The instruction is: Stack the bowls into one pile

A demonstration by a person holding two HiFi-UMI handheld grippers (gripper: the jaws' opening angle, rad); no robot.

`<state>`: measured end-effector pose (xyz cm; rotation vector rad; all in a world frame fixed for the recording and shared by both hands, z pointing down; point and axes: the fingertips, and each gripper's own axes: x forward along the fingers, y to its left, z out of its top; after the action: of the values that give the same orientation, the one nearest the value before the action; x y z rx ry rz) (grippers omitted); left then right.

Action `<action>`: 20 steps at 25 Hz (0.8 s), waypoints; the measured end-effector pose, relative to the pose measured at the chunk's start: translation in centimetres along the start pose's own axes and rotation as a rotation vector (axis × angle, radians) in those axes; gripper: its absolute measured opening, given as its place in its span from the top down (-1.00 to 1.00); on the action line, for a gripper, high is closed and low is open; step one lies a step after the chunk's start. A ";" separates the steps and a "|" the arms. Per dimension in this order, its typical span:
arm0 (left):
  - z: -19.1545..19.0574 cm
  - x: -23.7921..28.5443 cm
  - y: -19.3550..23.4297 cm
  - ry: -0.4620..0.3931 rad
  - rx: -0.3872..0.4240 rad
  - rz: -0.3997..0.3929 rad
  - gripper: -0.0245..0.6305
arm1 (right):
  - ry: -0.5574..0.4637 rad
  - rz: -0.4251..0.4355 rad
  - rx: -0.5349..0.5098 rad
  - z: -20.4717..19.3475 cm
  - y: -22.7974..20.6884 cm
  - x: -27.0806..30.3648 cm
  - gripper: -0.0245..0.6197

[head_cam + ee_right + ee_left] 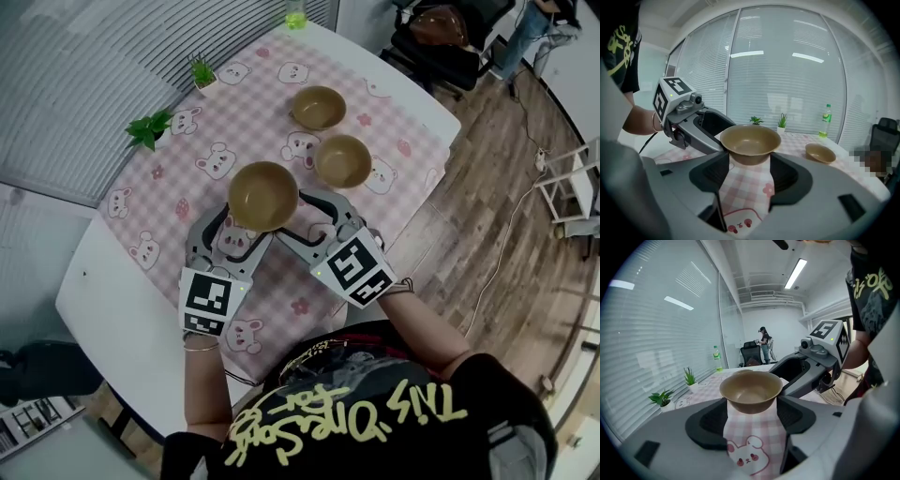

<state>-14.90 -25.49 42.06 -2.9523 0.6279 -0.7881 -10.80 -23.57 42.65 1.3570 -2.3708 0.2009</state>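
Two-handed grab going on here. My left gripper is clamped on the brown round bowl – both pads press against its lower wall, with the rim flaring out above them. My right gripper has the same kind of hold on it from the opposite side, so all four jaws are bunched around the base. The brown round bowl sits upright, mouth up, and looks to be clear of the pink checked tablecloth with cartoon rabbits underneath it (both gripper views show cloth under its foot).

Everything else, going from that held bowl:
- a second brown bowl stands on the cloth just beyond it, a bit to its right
- a third brown bowl is farther beyond it, near the second but not touching
- two small potted green plants stand beyond it and off to its left – one at the cloth's edge, the other farther back
- a green plastic bottle stands well beyond it, at the far end of the white table
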 end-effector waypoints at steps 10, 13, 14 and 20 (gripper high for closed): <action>4.7 1.3 -3.4 -0.059 -0.013 0.034 -0.07 | -0.050 0.018 -0.035 1.0 -3.2 -5.0 0.07; 6.1 2.6 -4.5 -0.067 -0.013 0.045 -0.06 | -0.057 0.029 -0.039 0.7 -4.8 -6.4 0.07; 6.5 3.0 -4.8 -0.069 -0.012 0.047 -0.06 | -0.057 0.029 -0.041 0.6 -5.4 -6.9 0.07; 8.4 5.7 -6.4 -0.071 -0.014 0.058 -0.06 | -0.050 0.033 -0.057 -0.2 -8.4 -8.8 0.07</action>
<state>-3.92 -22.48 38.18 -2.9450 0.7132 -0.6736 0.32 -20.86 38.62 1.3123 -2.4215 0.1093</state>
